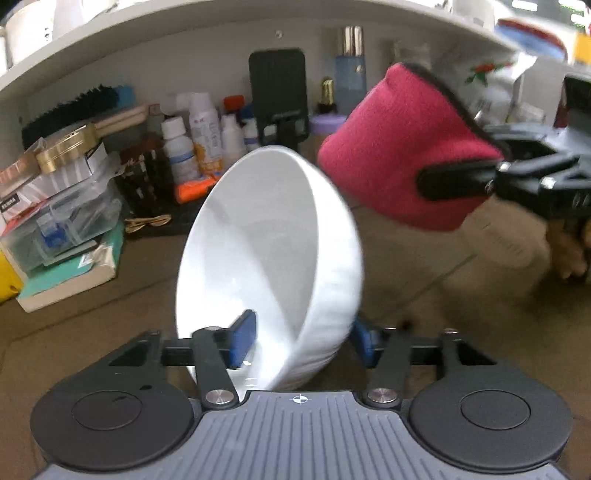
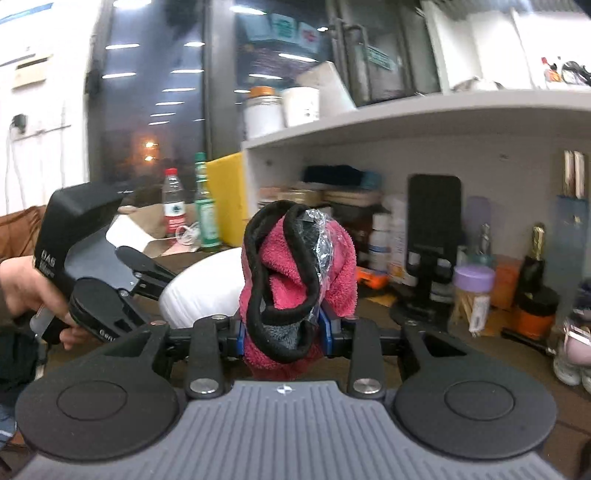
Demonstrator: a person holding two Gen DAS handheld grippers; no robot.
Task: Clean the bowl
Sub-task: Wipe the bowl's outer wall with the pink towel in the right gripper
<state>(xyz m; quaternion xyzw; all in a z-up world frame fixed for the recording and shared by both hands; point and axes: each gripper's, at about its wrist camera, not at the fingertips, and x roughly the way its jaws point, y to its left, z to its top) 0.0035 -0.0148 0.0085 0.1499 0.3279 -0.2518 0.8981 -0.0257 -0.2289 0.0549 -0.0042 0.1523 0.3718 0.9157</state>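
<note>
From the left wrist, the white bowl [image 1: 269, 266] stands tipped almost on its edge, its opening turned to the left, low over the brown table [image 1: 424, 280]. The left gripper [image 1: 301, 341] has its 2 blue pads on either side of the bowl's wall, 1 inside and 1 outside, but they stand spread and do not look to be pressing it. The red cloth [image 1: 395, 147] hangs up to the right, clear of the bowl, pinched in the right gripper [image 1: 458, 181]. I can see no dirt inside the bowl, so my guess is the wiping is done or nearly so, and what remains is letting the bowl settle and putting the cloth away. Boxes, bottles and a black phone on a stand [image 1: 277, 96] crowd the back of the table under a white shelf [image 1: 221, 22]. From the right wrist, the right gripper [image 2: 282, 334] has its fingers clamped on the bunched cloth [image 2: 295, 266]; the bowl [image 2: 203, 288] sits just behind it, with the left gripper [image 2: 147, 275] and a hand [image 2: 33, 291] at the left. Beyond are dark windows with reflected ceiling lights.
</note>
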